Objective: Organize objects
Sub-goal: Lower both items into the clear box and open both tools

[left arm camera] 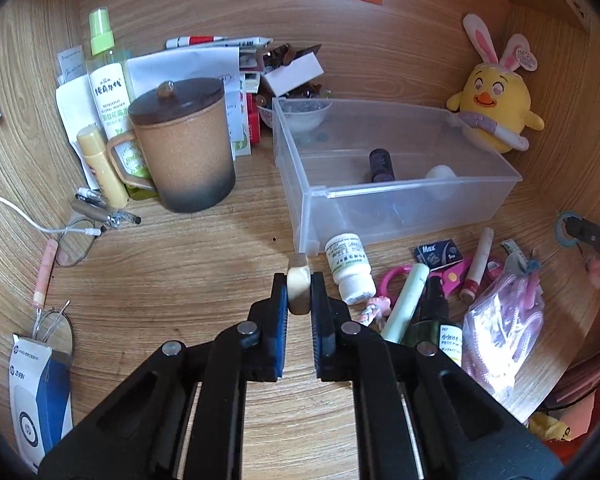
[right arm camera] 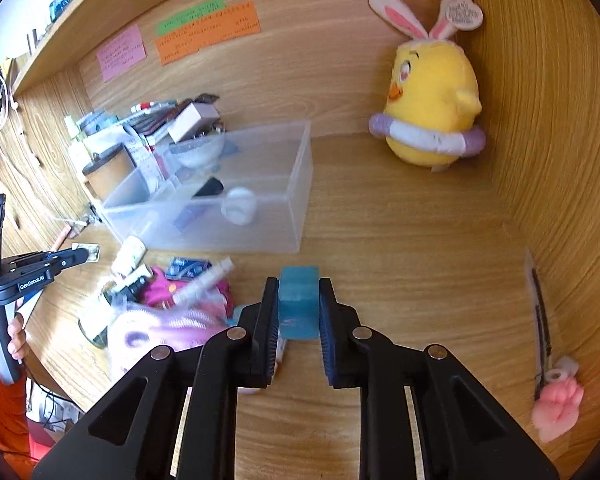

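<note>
Left gripper is clamped on a small cream-and-brown block, held above the wooden desk just in front of the clear plastic bin. Right gripper is squeezing a teal tape roll between its pads, off the bin's near corner. Two things lie inside the bin: one dark bottle, one white ball. One white pill bottle lies beside it.

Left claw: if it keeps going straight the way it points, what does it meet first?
Probably the clear plastic bin, at its near left corner. The left claw is shut on a small beige block, which would touch first; depth is uncertain.
</note>
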